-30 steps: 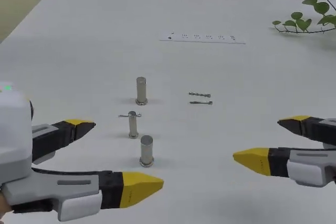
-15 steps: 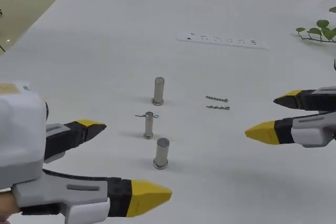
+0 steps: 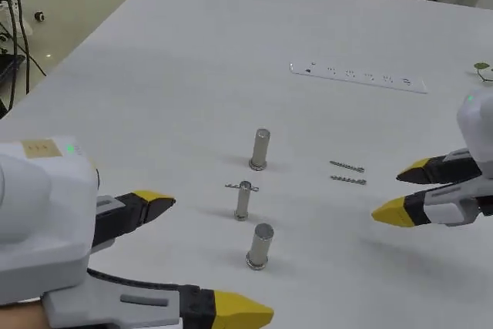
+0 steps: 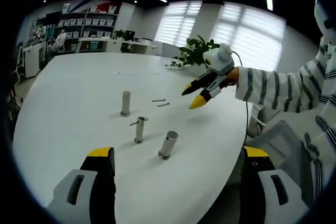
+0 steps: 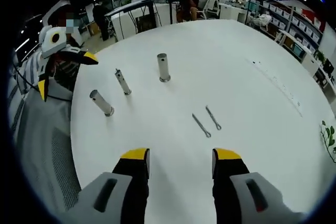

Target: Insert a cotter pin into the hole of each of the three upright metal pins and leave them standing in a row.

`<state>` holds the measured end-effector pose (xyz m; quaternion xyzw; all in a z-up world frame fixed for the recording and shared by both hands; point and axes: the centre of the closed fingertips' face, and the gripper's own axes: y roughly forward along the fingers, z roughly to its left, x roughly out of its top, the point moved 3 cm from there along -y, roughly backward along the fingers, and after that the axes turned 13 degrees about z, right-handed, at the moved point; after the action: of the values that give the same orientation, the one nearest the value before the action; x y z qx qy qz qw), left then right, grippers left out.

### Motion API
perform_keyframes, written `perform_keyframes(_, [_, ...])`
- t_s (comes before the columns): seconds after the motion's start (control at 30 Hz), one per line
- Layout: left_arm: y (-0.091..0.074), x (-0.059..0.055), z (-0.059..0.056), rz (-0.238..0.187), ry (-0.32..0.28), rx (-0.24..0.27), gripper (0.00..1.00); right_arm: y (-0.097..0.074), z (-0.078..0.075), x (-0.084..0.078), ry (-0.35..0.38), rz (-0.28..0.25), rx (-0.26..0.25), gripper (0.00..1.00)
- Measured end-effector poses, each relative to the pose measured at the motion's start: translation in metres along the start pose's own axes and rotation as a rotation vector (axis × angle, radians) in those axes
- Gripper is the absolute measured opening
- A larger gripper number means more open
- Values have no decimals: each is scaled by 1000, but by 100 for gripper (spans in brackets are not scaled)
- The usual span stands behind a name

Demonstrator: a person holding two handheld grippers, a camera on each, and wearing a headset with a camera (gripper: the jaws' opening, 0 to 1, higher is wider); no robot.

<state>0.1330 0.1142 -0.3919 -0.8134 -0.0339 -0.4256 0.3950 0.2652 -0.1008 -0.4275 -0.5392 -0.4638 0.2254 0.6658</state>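
Right hand-held gripper [image 5: 181,155] hangs released, yellow-tipped jaws apart with nothing between them; its tips point at two loose thin silvery cotter pins [image 5: 201,125], which lie side by side on the white worktop [image 5: 236,40] just ahead, near each other but apart; that aim reads to me as the approach to pick one up, and the modest gap suits so slim a thing. Left hand-held gripper [image 3: 222,258] is likewise released and empty, jaws spread far wider; it hovers low on the near side of the row, placed, I judge, to steady a pin while its partner threads the hole. Past those jaws stand three short upright grey metal pins, each on a flanged base that keeps it erect: the near pin [image 3: 260,246], the middle pin [image 3: 243,204] and the far pin [image 3: 260,149], roughly in a line leading away from the person, clear gaps between them so jaws can reach one without knocking its neighbour; the middle pin already carries an inserted cotter pin [image 3: 240,186] crosswise through its top, so one of three looks done and two remain, matching the two loose pieces. Farther out a long white power strip [image 3: 358,78] lies flat, well apart from the work.
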Motion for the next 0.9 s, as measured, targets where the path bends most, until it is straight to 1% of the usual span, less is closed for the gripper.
perform_keyframes(0.03, [0, -1, 0, 1, -2, 1, 99, 3, -2, 3, -4, 4, 3, 39])
perform_keyframes(0.1, [0, -2, 0, 6, -2, 1, 99, 7, -5, 5, -8, 11, 9, 37])
perform_keyframes(0.2, [1, -5, 0, 18, -2, 0, 99, 15, -11, 9, -49, 40, 4, 30])
perform_keyframes(0.37, [0, -5, 2, 6, -18, 4, 99, 23, -19, 16, -65, 52, 13, 29])
perform_keyframes(0.53, [-1, -5, 4, 1, -29, 11, 99, 36, -23, 19, -91, 85, 23, 26])
perform_keyframes(0.63, [-1, -7, 6, 6, -33, 15, 99, 41, -25, 21, -103, 93, 22, 24])
perform_keyframes(0.8, [-1, -9, 6, 7, -42, 13, 99, 47, -29, 25, -99, 92, 29, 18])
perform_keyframes(0.9, [0, -11, 6, 15, -40, 11, 99, 51, -32, 25, -103, 107, 27, 16])
